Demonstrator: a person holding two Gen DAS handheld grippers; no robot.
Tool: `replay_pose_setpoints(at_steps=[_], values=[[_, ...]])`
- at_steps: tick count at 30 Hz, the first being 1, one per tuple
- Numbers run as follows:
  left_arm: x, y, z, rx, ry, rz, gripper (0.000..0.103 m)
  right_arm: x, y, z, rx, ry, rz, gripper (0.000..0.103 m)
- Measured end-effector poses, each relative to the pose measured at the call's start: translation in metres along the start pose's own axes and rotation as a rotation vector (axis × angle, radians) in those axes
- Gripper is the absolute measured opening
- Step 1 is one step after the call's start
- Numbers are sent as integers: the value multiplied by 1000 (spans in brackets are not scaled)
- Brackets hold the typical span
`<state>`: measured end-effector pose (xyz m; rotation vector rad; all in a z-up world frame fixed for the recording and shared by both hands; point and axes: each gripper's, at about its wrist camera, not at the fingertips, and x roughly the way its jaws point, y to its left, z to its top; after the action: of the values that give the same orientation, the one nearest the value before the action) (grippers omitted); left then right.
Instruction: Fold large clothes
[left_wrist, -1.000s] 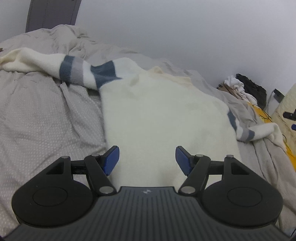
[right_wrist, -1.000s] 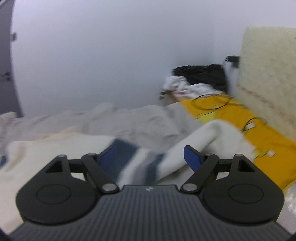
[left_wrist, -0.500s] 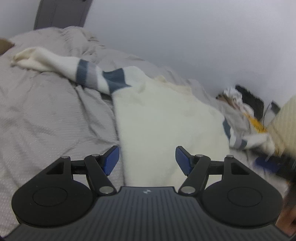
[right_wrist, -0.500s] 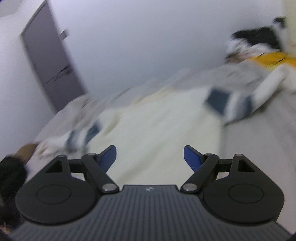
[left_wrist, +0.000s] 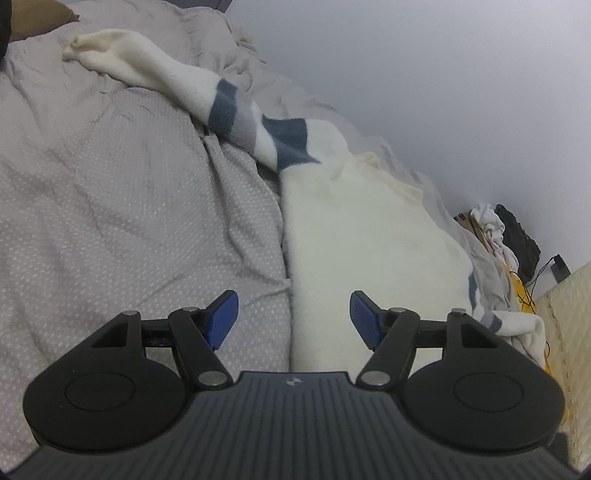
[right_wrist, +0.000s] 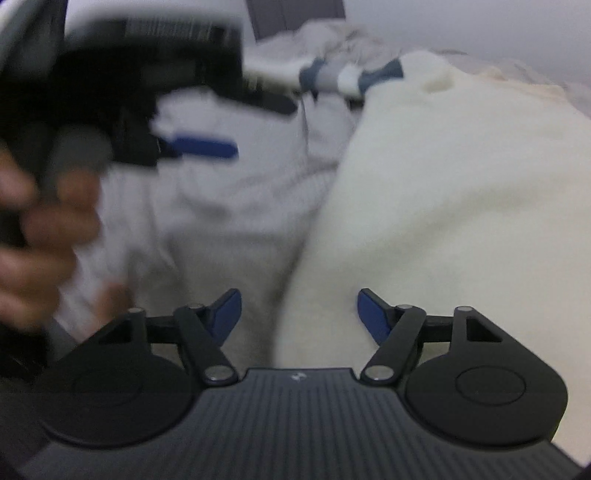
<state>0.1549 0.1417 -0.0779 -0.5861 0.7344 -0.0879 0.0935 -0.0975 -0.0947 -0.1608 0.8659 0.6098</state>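
Note:
A cream sweater (left_wrist: 362, 236) lies flat on the grey bed cover (left_wrist: 110, 221). Its left sleeve (left_wrist: 177, 81), banded blue and grey, stretches to the upper left. The right sleeve (left_wrist: 517, 325) is bunched at the bed's right side. My left gripper (left_wrist: 293, 317) is open above the sweater's left side edge. In the blurred right wrist view, my right gripper (right_wrist: 299, 314) hovers over the same edge of the sweater (right_wrist: 461, 184). Its jaws are closing, with the edge between them and the pads not pressing. The left gripper (right_wrist: 229, 129) and the hand (right_wrist: 40, 229) holding it show at upper left.
A brown pillow (left_wrist: 37, 18) lies at the bed's top left. Beyond the bed's right side are a pile of clothes and a black bag (left_wrist: 517, 236), a yellow cloth with cables (left_wrist: 517, 291) and a cream fleecy panel (left_wrist: 569, 295). A white wall runs behind.
The right gripper swung from the right sleeve across the sweater to its left edge and came down, with its jaws narrower. The left gripper shifted left and rolled, staying open.

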Motion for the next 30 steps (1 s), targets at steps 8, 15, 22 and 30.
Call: replay_pose_setpoints(at_steps=[8, 15, 22, 30], values=[[7, 3, 2, -57, -9, -133, 72, -17, -35, 1, 123, -46, 11, 14], [22, 0, -8, -129, 48, -243, 72, -55, -134, -4, 563, -159, 87, 13], [63, -13, -34, -199, 193, -321, 71, -53, -182, -36, 873, -190, 134, 13], [104, -27, -63, -262, 318, -412, 71, -73, -202, -43, 947, -307, 64, 12]])
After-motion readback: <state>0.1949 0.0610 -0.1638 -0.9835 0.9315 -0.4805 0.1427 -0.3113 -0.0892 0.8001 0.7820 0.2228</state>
